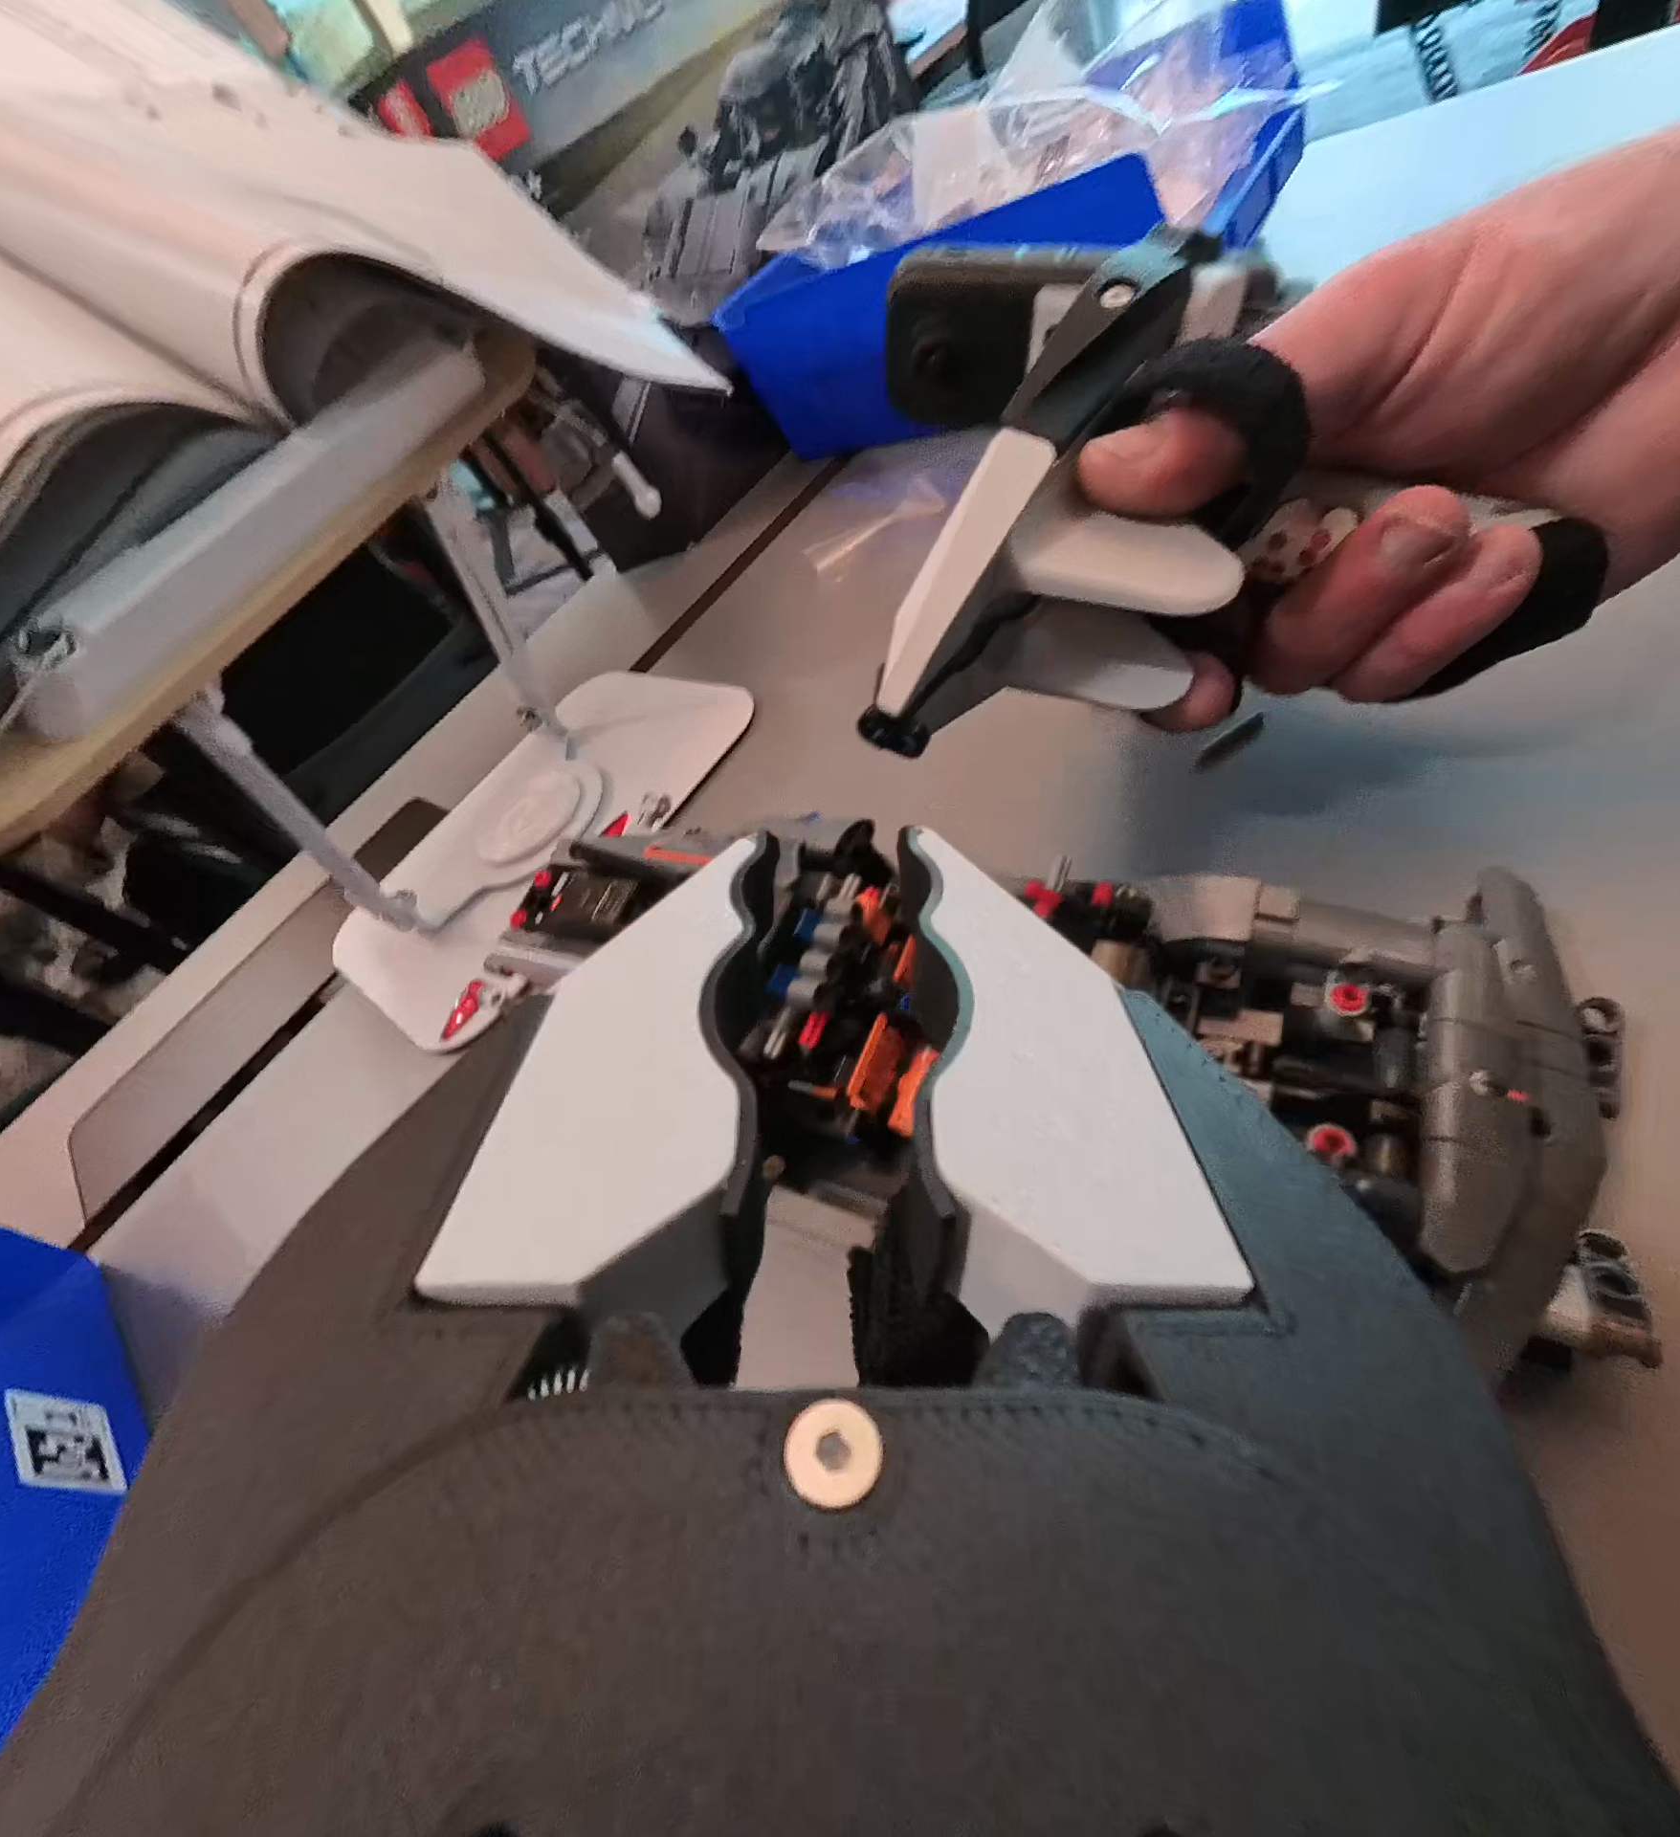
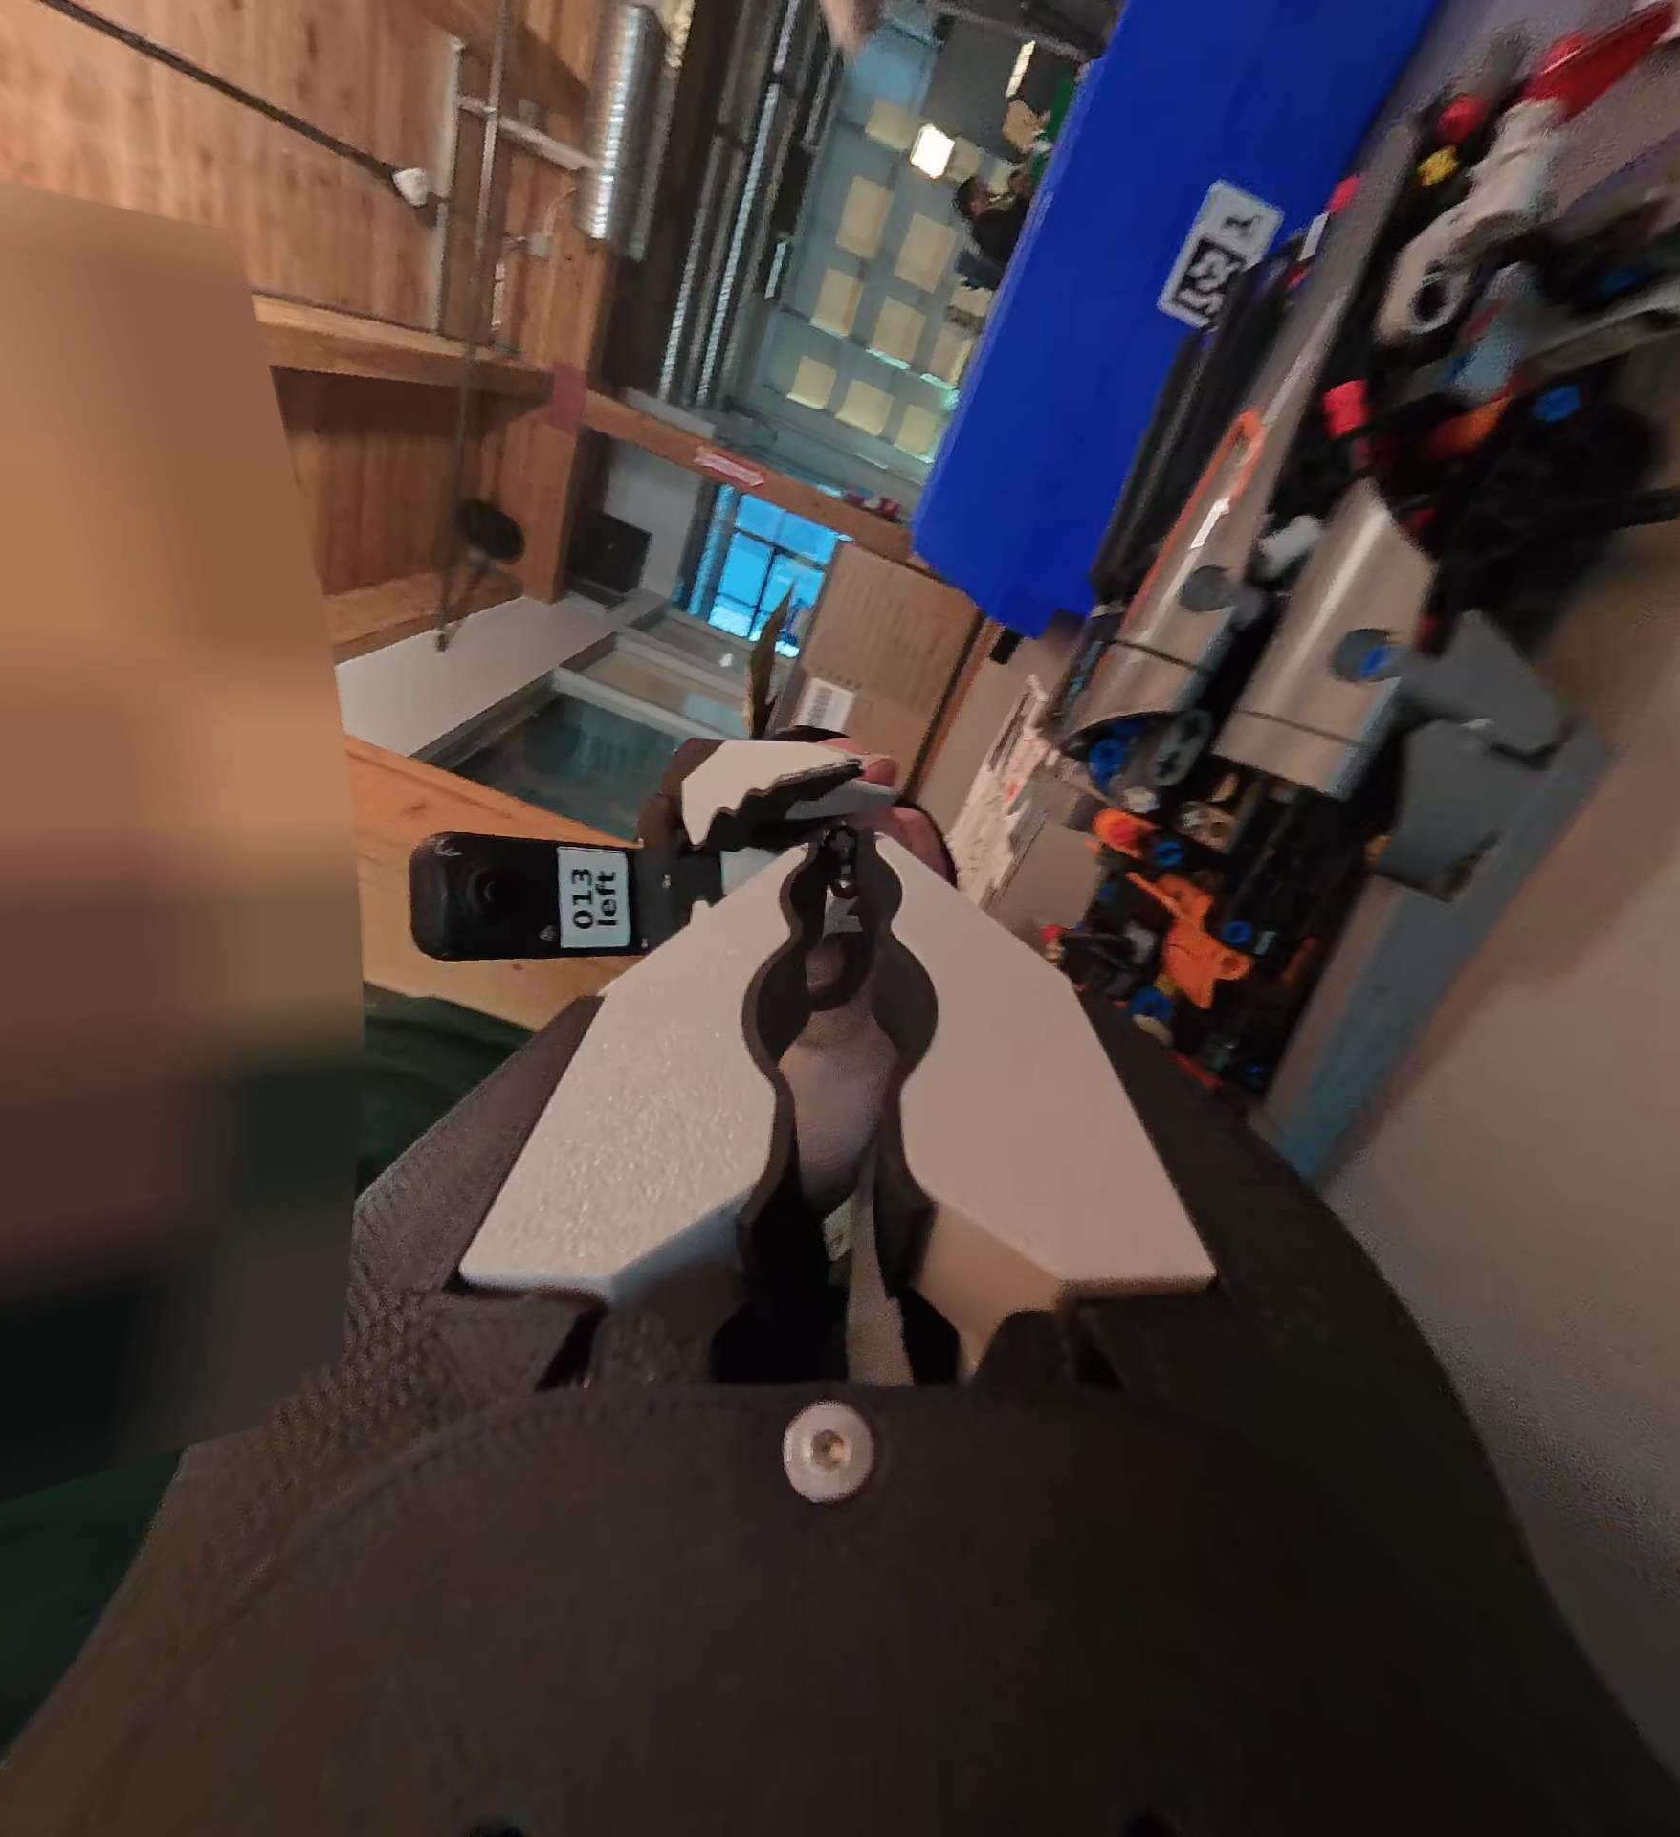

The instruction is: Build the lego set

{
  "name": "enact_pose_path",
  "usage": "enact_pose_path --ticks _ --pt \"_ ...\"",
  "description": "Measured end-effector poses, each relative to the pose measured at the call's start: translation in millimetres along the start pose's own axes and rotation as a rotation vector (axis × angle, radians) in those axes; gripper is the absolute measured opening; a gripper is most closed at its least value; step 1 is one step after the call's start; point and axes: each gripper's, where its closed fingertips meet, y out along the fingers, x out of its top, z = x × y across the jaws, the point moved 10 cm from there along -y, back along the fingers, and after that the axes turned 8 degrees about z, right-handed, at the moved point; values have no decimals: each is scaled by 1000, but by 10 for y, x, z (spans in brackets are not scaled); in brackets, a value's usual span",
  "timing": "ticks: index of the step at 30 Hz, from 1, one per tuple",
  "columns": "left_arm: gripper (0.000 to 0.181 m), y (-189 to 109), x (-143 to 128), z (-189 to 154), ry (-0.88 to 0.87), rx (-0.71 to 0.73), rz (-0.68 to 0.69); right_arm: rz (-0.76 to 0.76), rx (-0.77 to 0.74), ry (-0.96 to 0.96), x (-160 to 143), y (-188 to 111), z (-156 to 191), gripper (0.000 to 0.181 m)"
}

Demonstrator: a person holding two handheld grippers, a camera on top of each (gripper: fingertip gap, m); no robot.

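Note:
A grey Lego Technic model point(image 1: 1333, 1004) with orange, blue and red parts lies on the grey table point(image 1: 1413, 775). My left gripper point(image 1: 834, 843) hovers just over the model's near end, jaws a little apart with nothing between them. A hand holds my right gripper point(image 1: 894, 731) beyond the model, tips pointing down just above the table, shut on a small black Lego piece point(image 1: 891, 738). In the right wrist view the right gripper point(image 2: 841, 870) pinches that black piece point(image 2: 841, 857) at its tips. The left gripper point(image 2: 781, 790) is just behind it and the model point(image 2: 1313, 616) is at the right.
An open instruction booklet point(image 1: 170, 328) rests on a stand with a white base point(image 1: 568, 825) at the left. Blue bins stand at the back point(image 1: 916, 328) and near left point(image 1: 1, 1441), the back one holding plastic bags. A small dark part point(image 1: 1229, 741) lies on the table. A blue bin point(image 2: 1164, 298) shows in the right wrist view.

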Motion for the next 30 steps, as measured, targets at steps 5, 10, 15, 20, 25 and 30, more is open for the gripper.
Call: enact_pose_path --ticks 5,10,15,20,25,30 --pt "22 32 -185 149 -66 -4 111 -13 -112 63 69 -38 -190 3" --pt "22 105 -341 191 -113 -48 210 -4 -181 122 73 7 -348 3" --pt "20 148 -349 171 -103 -75 216 1 -191 121 85 -3 -373 3" --pt "17 128 -344 204 -79 -41 201 0 -337 -121 120 -22 -47 2" --pt "18 69 -291 256 -57 72 142 84 -941 -565 112 -48 230 3" --pt "20 89 -290 260 -37 139 175 131 -1227 -752 46 14 374 3"
